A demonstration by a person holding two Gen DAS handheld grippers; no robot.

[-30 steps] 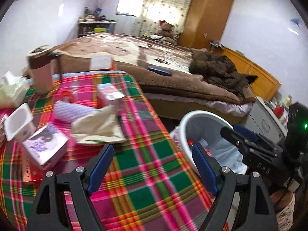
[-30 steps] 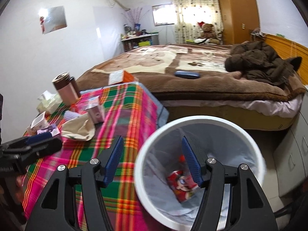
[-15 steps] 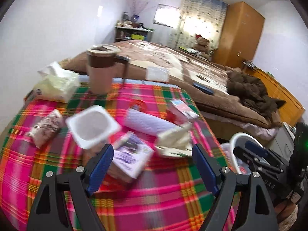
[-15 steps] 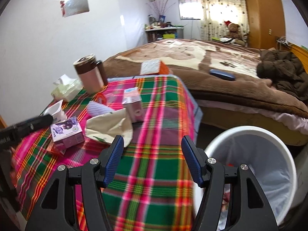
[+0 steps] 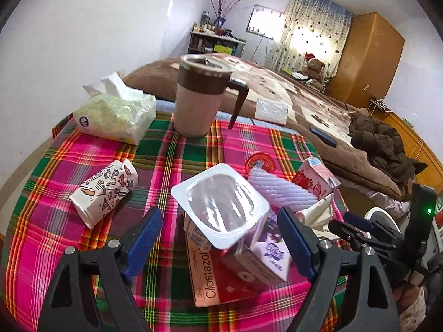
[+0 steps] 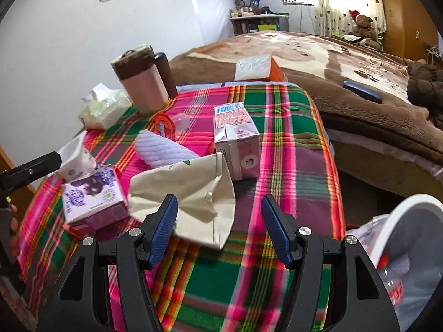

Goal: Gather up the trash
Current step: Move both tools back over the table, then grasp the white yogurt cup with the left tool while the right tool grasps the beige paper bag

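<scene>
Lying rim-up between gaping left tongs (image 5: 220,240): yogurt cup (image 5: 221,206).

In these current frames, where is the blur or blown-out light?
Left wrist view: tabletop sharp, the Cilostazol box print readable; the curtained window is blown out. Right wrist view: motion smear on the plaid cloth near the claw, the paper bag edges soft; strong fisheye bending in both.

Lots of shiny plastic and card sitting on woven cloth

The plaid tablecloth (image 5: 83,149) is looking like matt fabric, the yogurt cup (image 5: 221,207) is showing glossy white plastic, the paper bag (image 6: 188,191) is looking creased and dull, and the gripper pads (image 6: 166,218) are showing ribbed blue rubber.
</scene>
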